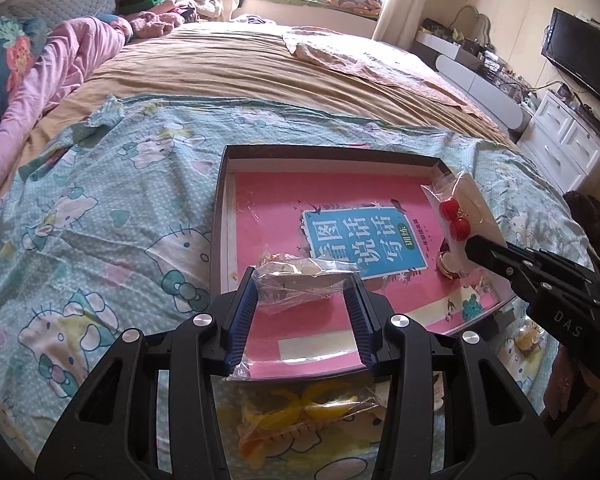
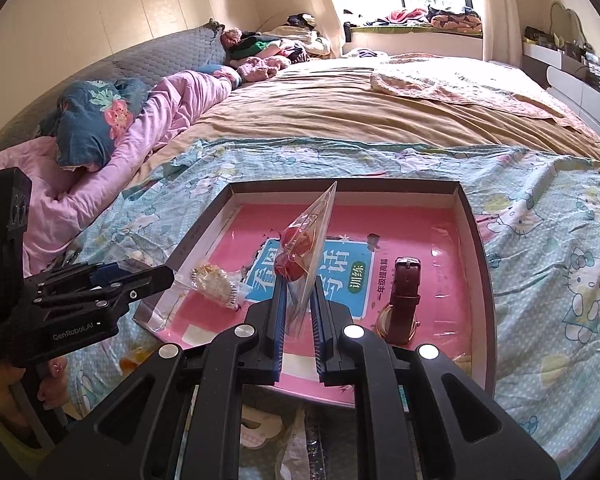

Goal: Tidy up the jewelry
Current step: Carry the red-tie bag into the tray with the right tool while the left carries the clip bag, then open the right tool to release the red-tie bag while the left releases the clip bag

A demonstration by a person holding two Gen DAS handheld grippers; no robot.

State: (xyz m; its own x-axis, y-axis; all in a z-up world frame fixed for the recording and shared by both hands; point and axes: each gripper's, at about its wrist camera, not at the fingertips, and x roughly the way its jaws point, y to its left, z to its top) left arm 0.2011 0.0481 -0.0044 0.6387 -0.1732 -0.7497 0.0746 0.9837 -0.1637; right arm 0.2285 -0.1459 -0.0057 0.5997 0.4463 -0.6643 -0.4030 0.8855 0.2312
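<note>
Risk of slipping packets over the box

Left gripper (image 1: 304, 280) clamps a crumpled jewelry packet (image 1: 300, 280); right gripper (image 2: 300, 292) pinches the red-earring packet (image 2: 306, 248) by one edge. Either could slide free, missing the box (image 2: 474, 224) or landing on the watch (image 2: 404, 292).

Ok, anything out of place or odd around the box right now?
Nothing spilled or damaged. Two things stand out: a bagged yellow hair clip lies on the bedspread outside the box, and the watch lies loose and unbagged inside. The left gripper and right gripper each hold a bagged piece over the box.
</note>
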